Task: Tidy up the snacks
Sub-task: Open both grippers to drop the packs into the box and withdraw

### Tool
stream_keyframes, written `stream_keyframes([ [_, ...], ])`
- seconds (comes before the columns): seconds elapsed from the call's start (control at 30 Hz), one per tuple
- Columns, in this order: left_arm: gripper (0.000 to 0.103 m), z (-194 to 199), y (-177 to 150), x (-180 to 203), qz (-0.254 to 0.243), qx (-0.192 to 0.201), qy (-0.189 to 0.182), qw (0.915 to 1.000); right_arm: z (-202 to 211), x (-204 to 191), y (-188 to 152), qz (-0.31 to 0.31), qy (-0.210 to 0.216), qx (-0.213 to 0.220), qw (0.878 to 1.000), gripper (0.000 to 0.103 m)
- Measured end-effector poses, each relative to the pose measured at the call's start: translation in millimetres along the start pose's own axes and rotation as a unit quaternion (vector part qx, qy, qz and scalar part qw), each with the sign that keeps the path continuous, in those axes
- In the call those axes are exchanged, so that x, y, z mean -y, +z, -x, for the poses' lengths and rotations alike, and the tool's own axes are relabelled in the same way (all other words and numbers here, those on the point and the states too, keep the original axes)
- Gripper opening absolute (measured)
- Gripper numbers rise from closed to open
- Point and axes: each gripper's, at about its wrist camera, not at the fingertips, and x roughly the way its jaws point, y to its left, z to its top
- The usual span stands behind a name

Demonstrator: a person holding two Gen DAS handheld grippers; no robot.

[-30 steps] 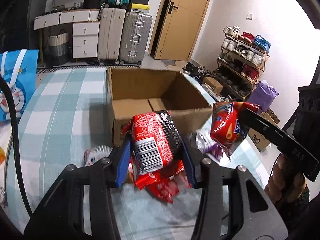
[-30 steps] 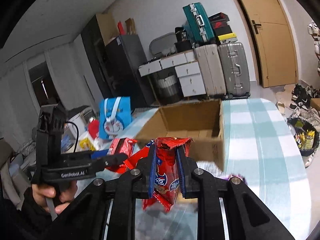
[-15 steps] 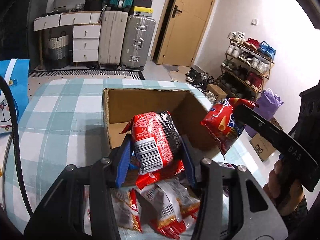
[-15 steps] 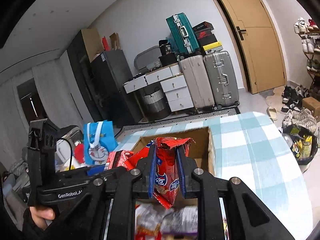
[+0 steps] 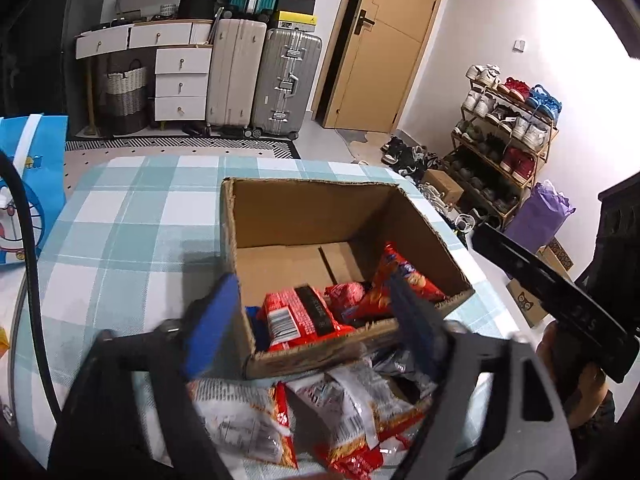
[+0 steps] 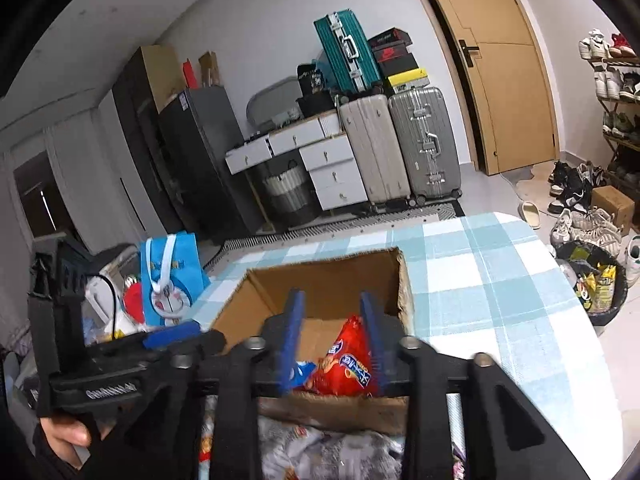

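Left gripper (image 5: 316, 320): blue pads spread wide, jaws have just been opening, nothing gripped. Red-and-black packet (image 5: 300, 318) lies free inside the cardboard box (image 5: 312, 208), near its front wall, below and between the pads.

Right gripper (image 6: 332, 340): jaws partly apart, also just been opening. Red snack bag (image 6: 344, 364) sits between the pads, leaning in the box; the pads do not appear to press on it. In the left view the same bag leans against the box's right inner wall.

Box stands open-topped on the checked tablecloth (image 5: 132, 232). More snack packets (image 5: 328, 412) lie heaped on the cloth just in front of the box, under both grippers. A blue cartoon bag (image 6: 170, 276) stands off the table's left side.
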Motion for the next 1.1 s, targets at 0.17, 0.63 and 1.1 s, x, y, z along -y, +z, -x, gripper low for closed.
stream_keyframes([
  [0.17, 0.103, 20.4, -15.2, -0.4, 0.004, -0.004, 0.015, 0.9999, 17.6, 2.1, -13.2, 0.015, -0.001, -0.023, 1.000, 0.095],
  [0.63, 0.102, 76.3, -68.2, -1.8, 0.008, 0.000, 0.079, 0.9969, 71.4, 0.2, -60.6, 0.046, -0.023, -0.070, 0.996, 0.103],
  [1.1, 0.102, 89.4, -106.1, -8.2, 0.028, -0.017, 0.074, 0.9967, 99.4, 28.7, -89.4, 0.001, -0.050, -0.095, 0.994, 0.103],
])
